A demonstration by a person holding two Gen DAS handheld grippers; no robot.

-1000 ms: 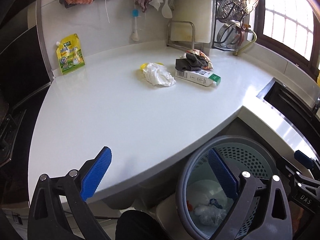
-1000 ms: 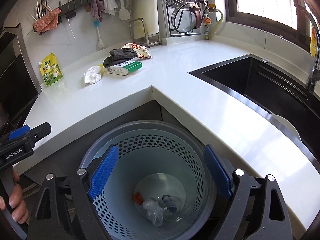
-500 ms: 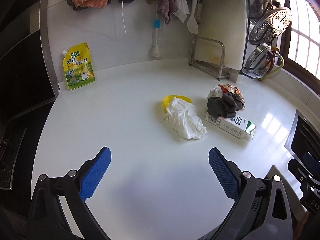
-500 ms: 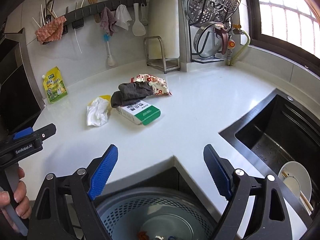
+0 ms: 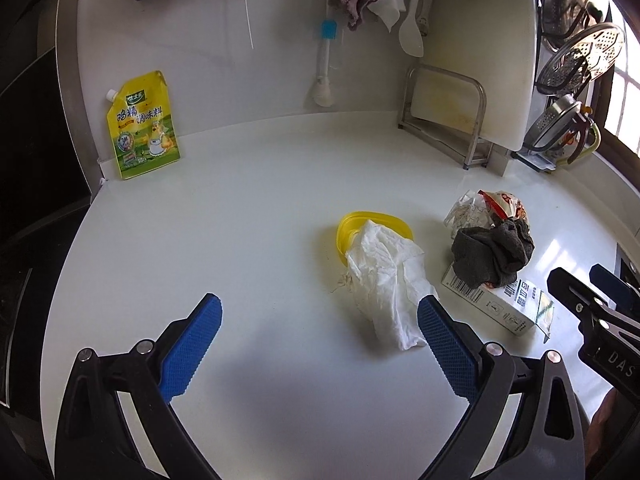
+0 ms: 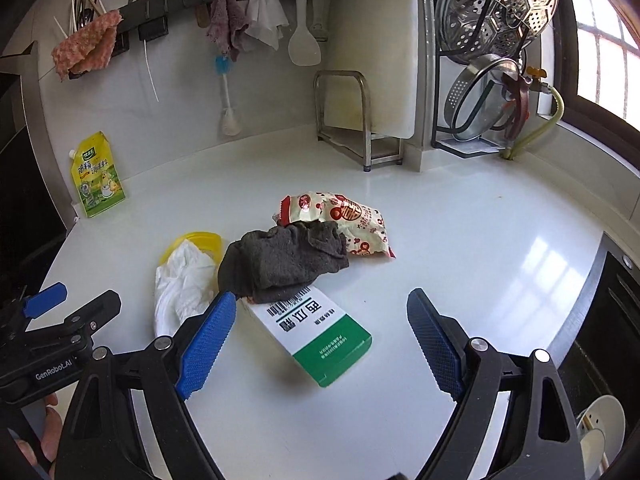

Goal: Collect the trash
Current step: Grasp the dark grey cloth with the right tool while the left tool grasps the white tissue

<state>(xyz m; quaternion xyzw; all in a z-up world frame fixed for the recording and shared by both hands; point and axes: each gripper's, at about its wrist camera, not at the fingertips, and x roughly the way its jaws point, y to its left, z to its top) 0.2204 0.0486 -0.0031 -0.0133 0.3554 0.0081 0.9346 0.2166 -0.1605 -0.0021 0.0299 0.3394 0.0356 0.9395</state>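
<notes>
On the white counter [image 5: 240, 220] lie a crumpled white tissue [image 5: 388, 284] over a yellow plastic lid [image 5: 352, 226], a dark grey rag [image 5: 492, 254], a red-and-white snack wrapper [image 5: 500, 202] and a white-and-green carton [image 5: 516, 308]. My left gripper [image 5: 320, 336] is open and empty, just short of the tissue. My right gripper [image 6: 320, 340] is open and empty, its jaws either side of the carton [image 6: 320, 332]. The rag [image 6: 288, 264] lies on the carton's far end, with the wrapper [image 6: 348, 220] behind and the tissue [image 6: 184, 280] to the left.
A yellow seasoning pouch [image 5: 142, 128] leans on the back wall. A cutting board in a steel rack [image 5: 472, 80] and a rack of steamer pans [image 6: 492, 40] stand at the back right. A black sink [image 6: 612, 320] with a white dish lies at the right.
Both grippers moved from above the grey bin up and forward over the counter, closing in on the trash pile. The bin has left both views. Both stayed open.
</notes>
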